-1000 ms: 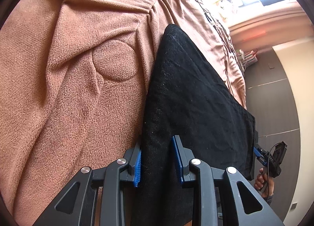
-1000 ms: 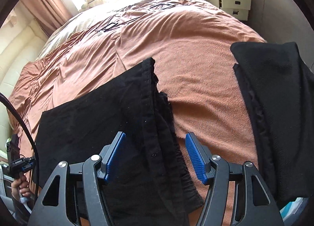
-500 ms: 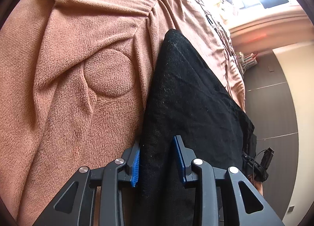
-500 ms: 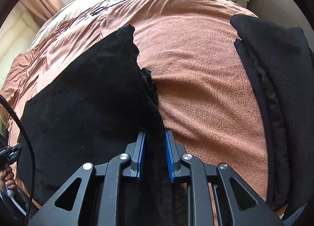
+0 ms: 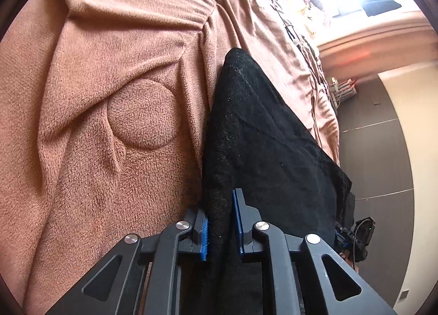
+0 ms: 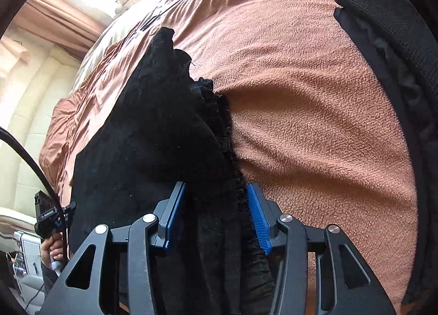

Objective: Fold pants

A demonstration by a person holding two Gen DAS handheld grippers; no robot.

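Black pants (image 5: 260,137) lie folded on the brown blanket (image 5: 109,68). My left gripper (image 5: 220,205) grips their near edge; its jaws are closing and the blue pads (image 5: 204,233) press the cloth. In the right wrist view the pants (image 6: 153,129) rise in a bunched fold with the elastic waistband on the right. My right gripper (image 6: 215,187) straddles that waistband. Its jaws are opening, and the cloth sits loosely between the blue pads (image 6: 257,213). Each gripper also shows small in the other's view: the right gripper (image 5: 358,235) and the left gripper (image 6: 46,213), held in a hand (image 6: 52,249).
Another black garment (image 6: 397,41) lies along the right side of the blanket (image 6: 301,96). A round bump (image 5: 142,115) and creases mark the blanket left of the pants. Curtains, a bright window and dark wall panels surround the bed.
The right gripper closed on the waistband, then spread its jaws again while sinking closer to the bed. The left jaws narrowed onto the pants' edge.
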